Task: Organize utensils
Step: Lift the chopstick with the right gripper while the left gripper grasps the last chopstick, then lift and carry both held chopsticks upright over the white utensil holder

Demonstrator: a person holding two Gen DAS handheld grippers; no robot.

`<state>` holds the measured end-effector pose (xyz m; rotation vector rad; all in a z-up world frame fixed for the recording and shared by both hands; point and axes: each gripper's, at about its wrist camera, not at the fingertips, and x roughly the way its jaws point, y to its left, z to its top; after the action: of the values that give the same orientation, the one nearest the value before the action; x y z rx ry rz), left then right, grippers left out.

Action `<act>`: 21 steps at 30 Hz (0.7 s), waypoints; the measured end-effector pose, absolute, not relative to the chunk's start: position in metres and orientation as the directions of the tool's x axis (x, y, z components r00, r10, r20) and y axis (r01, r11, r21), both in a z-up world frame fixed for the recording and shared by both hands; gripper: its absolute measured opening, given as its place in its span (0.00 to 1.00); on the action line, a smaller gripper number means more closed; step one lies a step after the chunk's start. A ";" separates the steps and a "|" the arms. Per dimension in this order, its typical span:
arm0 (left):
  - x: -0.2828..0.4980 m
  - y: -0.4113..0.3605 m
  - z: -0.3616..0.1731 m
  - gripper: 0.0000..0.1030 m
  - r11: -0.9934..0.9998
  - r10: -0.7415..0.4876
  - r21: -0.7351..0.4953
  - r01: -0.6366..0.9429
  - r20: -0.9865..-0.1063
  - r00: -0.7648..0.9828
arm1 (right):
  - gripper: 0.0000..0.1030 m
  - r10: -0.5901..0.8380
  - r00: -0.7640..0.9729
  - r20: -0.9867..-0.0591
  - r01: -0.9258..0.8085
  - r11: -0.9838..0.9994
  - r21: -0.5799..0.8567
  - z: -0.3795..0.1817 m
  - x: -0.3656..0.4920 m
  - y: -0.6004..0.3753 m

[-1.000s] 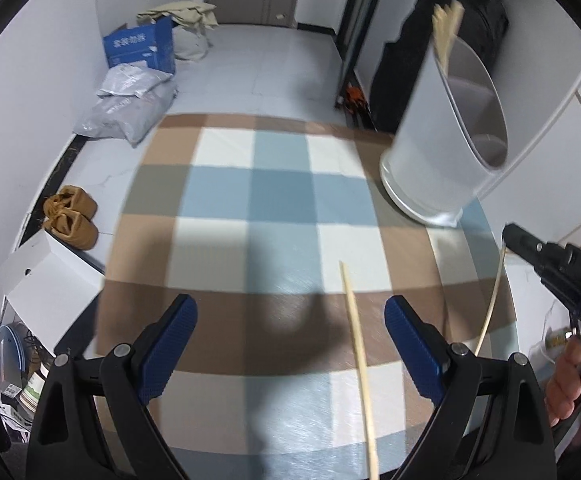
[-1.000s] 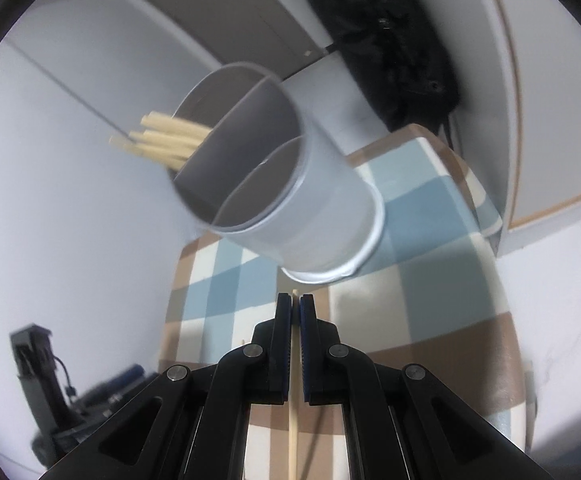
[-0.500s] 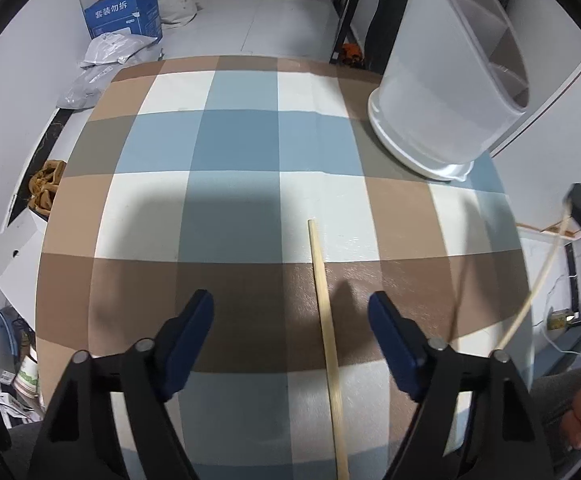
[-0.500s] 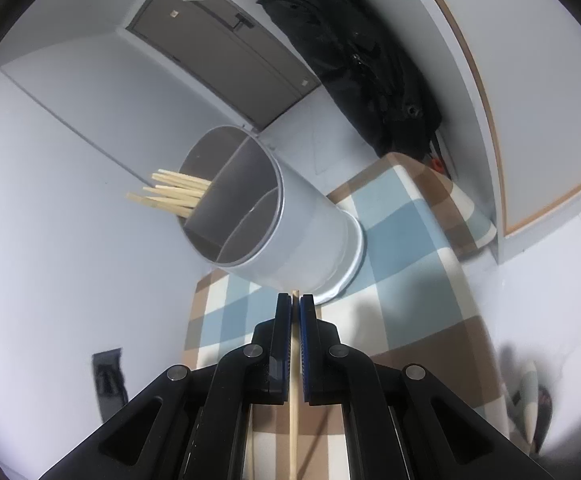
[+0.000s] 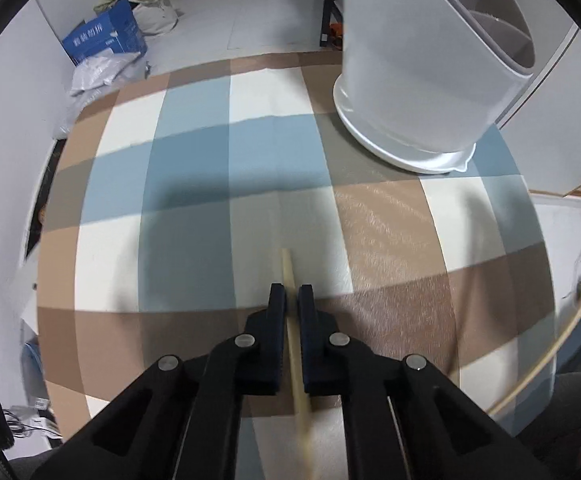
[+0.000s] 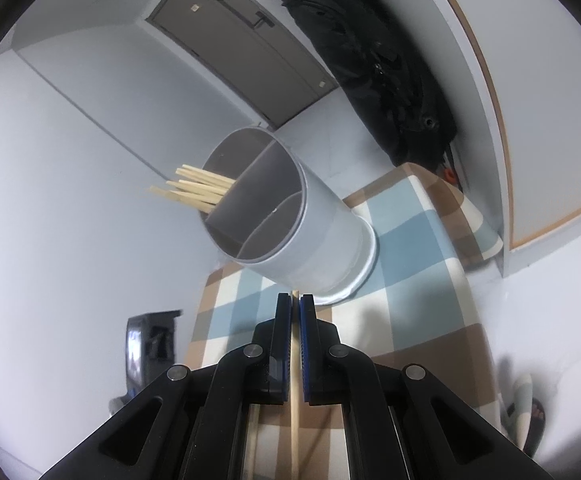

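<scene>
pickup step: left gripper [image 5: 291,294] now clenched on a chopstick [image 5: 296,354] lying on the checked cloth [image 5: 194,168]; half a second ago its jaws were wide apart. right gripper [image 6: 295,303] grips a second chopstick [image 6: 294,420]. next: carry both to the white holder [image 6: 310,236] at 12 o'clock, beside the sticks in its far compartment.

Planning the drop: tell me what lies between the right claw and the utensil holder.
Nothing: in the right wrist view only bare checkered tablecloth shows between the right claw and the utensil holder.
</scene>
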<state>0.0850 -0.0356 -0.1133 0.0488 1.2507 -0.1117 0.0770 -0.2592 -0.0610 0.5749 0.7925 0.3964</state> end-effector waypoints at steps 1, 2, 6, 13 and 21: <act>0.086 -0.037 -0.113 0.02 0.994 -0.052 -0.019 0.109 -0.950 0.308 | 0.03 0.534 0.644 -0.548 -0.123 0.779 0.615 -0.060 0.077 -0.258; 0.087 -0.039 -0.113 0.02 0.994 -0.056 -0.024 0.109 -0.952 0.302 | 0.03 0.532 0.645 -0.548 -0.125 0.781 0.611 -0.060 0.077 -0.258; 0.089 -0.038 -0.105 0.02 0.993 -0.101 -0.075 0.093 -0.941 0.324 | 0.03 0.519 0.653 -0.551 -0.133 0.795 0.591 -0.058 0.074 -0.256; 0.059 -0.031 -0.046 0.02 0.984 -0.179 -0.153 0.093 -0.815 0.551 | 0.03 0.487 0.671 -0.560 -0.155 0.830 0.536 -0.053 0.069 -0.250; 0.023 -0.022 -0.016 0.02 0.975 -0.212 -0.202 0.091 -0.733 0.646 | 0.03 0.468 0.704 -0.533 -0.237 0.863 0.446 -0.041 0.056 -0.232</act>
<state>0.0228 -0.0225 -0.0161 -0.1516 0.8515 -0.1734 0.0565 -0.2316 -0.0411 0.3607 0.6847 0.4015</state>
